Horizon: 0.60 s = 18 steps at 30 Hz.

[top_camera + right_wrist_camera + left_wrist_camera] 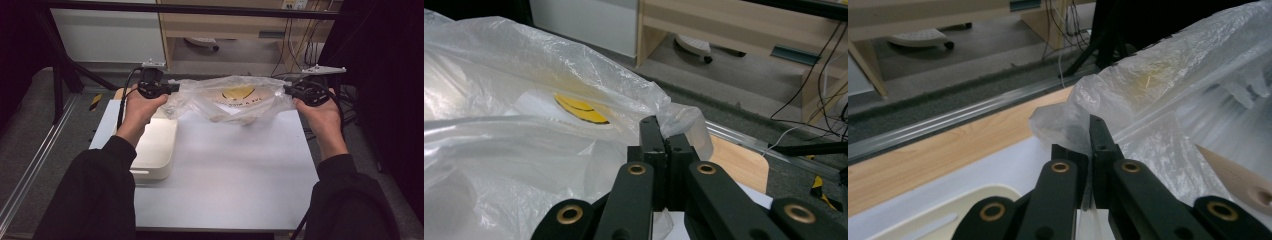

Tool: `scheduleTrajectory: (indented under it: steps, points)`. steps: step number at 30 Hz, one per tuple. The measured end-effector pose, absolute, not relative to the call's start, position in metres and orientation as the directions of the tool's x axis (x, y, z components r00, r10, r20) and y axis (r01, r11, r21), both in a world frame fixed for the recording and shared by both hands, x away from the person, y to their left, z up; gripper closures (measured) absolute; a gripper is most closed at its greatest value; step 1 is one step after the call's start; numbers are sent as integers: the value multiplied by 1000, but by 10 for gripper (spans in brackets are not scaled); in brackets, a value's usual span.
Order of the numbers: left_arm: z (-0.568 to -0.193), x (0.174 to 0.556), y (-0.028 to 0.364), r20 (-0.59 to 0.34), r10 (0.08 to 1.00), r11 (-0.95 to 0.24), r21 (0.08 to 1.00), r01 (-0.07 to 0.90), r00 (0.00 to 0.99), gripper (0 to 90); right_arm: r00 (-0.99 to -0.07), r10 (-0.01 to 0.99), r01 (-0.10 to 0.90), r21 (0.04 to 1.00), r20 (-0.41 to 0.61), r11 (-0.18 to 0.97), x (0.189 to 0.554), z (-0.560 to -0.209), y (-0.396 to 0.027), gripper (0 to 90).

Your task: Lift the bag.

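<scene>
1. High view: a clear plastic bag hangs stretched between the two grippers over the far part of the white bench, with something yellow and white inside it.
2. The left gripper pinches the bag's left end – its fingers are pressed together on the film. The right gripper does the same at the right end.
3. Left gripper view: the fingers meet with bunched film caught between them; a pale flat piece with a hole shows through the plastic at the right.
4. Right gripper view: the fingers clamp a gathered corner of the bag, and a yellow patch on white lies inside, behind the film.
5. A cream flat box lies on the bench's left side, under the left forearm and just beside the bag's left end.
6. A wooden board lines the bench's far edge – past it run a metal rail and grey carpet.
7. Farther off stand a pale wood desk with cables hanging at its right, and a white foot with a castor under it.
8. A black frame bar crosses the top of the high view, and a slanted strut comes down at the left, well apart from the bag.
</scene>
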<state>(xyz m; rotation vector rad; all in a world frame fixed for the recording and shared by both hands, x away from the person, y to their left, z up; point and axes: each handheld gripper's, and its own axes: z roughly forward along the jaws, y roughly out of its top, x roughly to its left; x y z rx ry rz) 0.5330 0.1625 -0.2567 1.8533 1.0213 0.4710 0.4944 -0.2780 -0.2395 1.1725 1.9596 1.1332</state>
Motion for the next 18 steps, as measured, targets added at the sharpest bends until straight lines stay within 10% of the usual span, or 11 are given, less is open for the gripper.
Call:
scheduleTrajectory:
  steps: [18]
  points:
    - [-219,535,160,-101,805,-185,893,409,584,900,-430,901,375,894,-66,244,499,-209,-283,900]
